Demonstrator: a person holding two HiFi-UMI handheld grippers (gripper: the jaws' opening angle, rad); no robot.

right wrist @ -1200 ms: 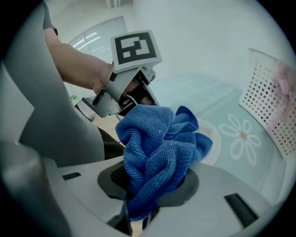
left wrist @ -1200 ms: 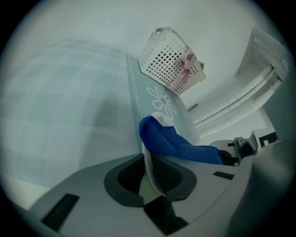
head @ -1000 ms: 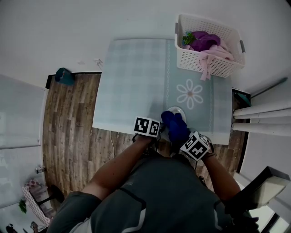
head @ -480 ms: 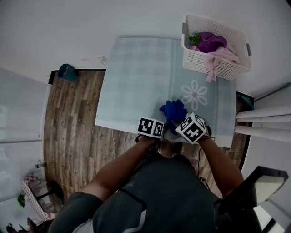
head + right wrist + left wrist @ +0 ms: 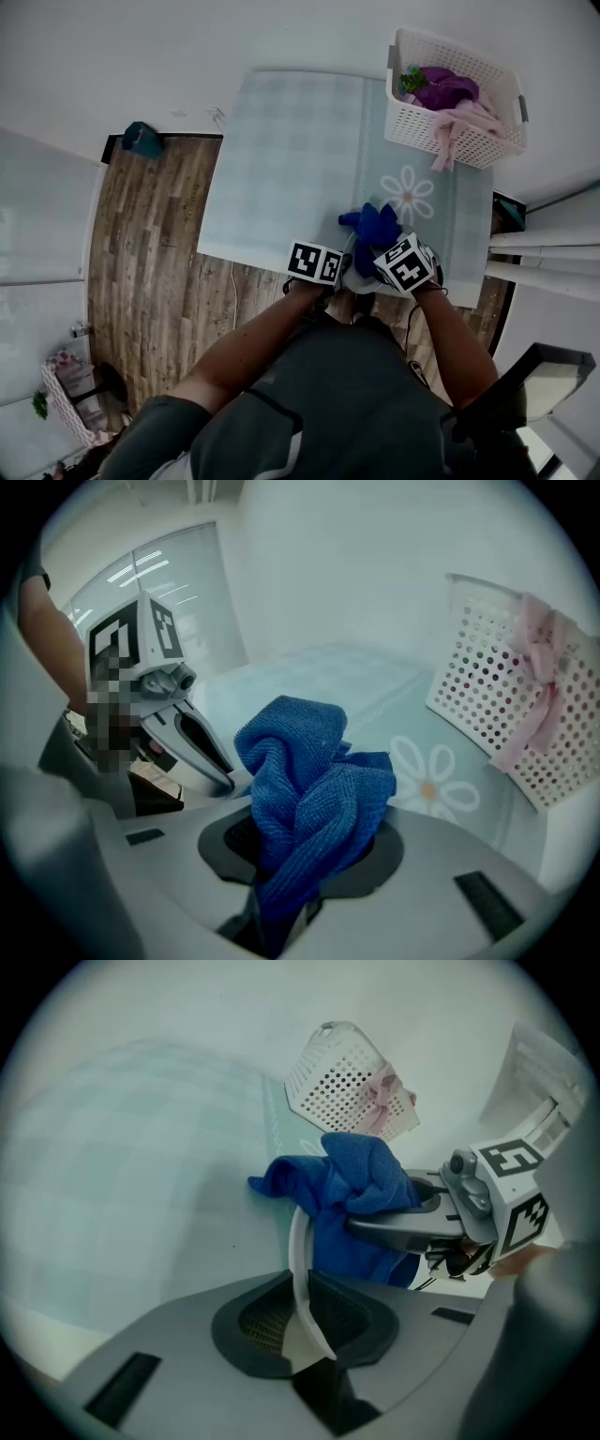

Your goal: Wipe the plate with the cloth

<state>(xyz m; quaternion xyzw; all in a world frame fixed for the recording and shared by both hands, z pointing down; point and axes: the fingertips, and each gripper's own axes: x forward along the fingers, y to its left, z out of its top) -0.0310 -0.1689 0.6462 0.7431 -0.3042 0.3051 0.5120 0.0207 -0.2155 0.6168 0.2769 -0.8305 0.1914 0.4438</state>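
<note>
"Plate [image 5: 298,1260]: where is it?"
"Upright in my left claw [image 5: 306,1324], seen edge-on, with its white rim pinched between the two pads. The head view puts it at the near edge of the table [image 5: 281,159]. Whether it touches the tabletop I cannot tell."
"And the cloth [image 5: 302,803]?"
"Blue and bunched, gripped by my right claw [image 5: 302,850], whose jaws are closed on its lower folds. The bundle presses against the face of the plate that is turned toward that claw. One corner spills over the rim to the other side."
"How do the claws stand?"
"Side by side and close together, both angled down toward the table. My arms reach up to them from the bottom of the head view."
"What else is in shot?"
"A daisy [image 5: 410,195] printed on the table's pale checks, just beyond the cloth. At the far right corner stands a white basket [image 5: 419,131] with purple and pink clothes [image 5: 441,89] inside, one pink piece hanging over its wall. Wood floor [image 5: 150,244] lies left of the table."
</note>
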